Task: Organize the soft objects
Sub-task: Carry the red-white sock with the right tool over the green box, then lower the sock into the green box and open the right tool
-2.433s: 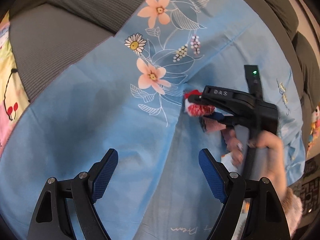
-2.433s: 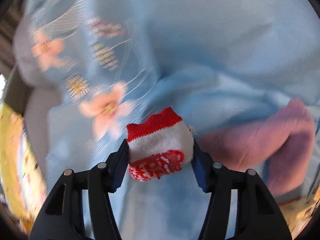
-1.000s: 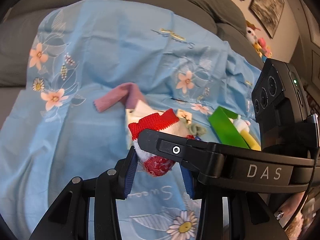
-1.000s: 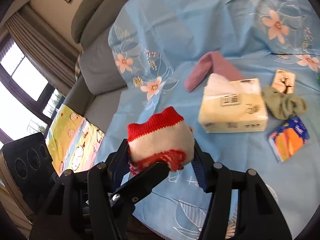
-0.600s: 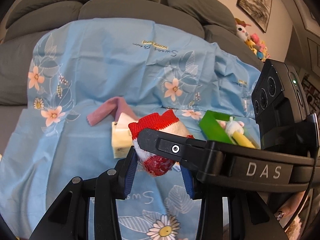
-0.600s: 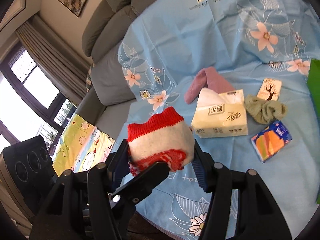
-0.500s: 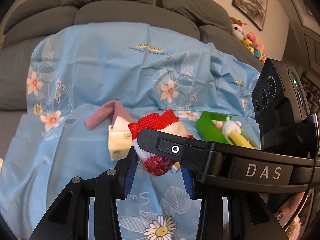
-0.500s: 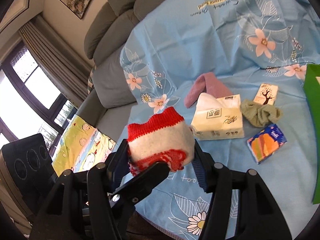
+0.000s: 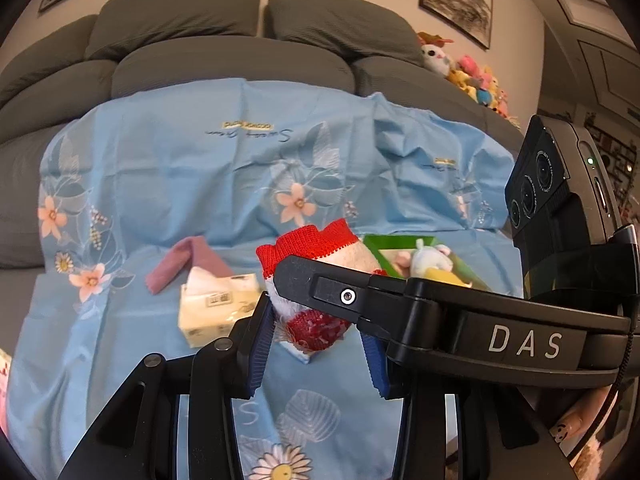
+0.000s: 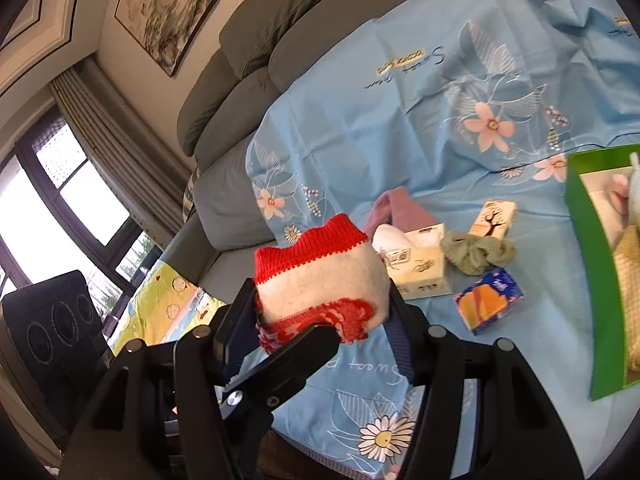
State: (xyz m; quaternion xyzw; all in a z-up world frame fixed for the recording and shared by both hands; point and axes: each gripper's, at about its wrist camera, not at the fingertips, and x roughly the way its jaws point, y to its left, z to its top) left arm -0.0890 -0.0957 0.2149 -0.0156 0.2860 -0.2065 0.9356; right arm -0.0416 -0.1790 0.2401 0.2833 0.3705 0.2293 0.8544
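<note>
A rolled red-and-white sock (image 10: 320, 276) is clamped in my right gripper (image 10: 322, 320), held above the blue floral sheet (image 10: 400, 92). In the left wrist view the same sock (image 9: 316, 276) also sits between the blue pads of my left gripper (image 9: 318, 344), with the right gripper's arm crossing in front. A green box (image 10: 588, 264) holding soft toys lies to the right. A pink cloth (image 10: 400, 210) and an olive sock (image 10: 476, 252) lie on the sheet.
A tissue box (image 10: 416, 264), a small printed card box (image 10: 494, 218) and a blue-orange tissue pack (image 10: 490, 300) lie on the sheet. The grey sofa back (image 9: 224, 52) rises behind. Plush toys (image 9: 472, 76) sit at its far right end.
Both grippers have risen and pulled back together with the sock; the sheet and its objects look farther away. 2.4 s ago the left gripper was open and empty.
</note>
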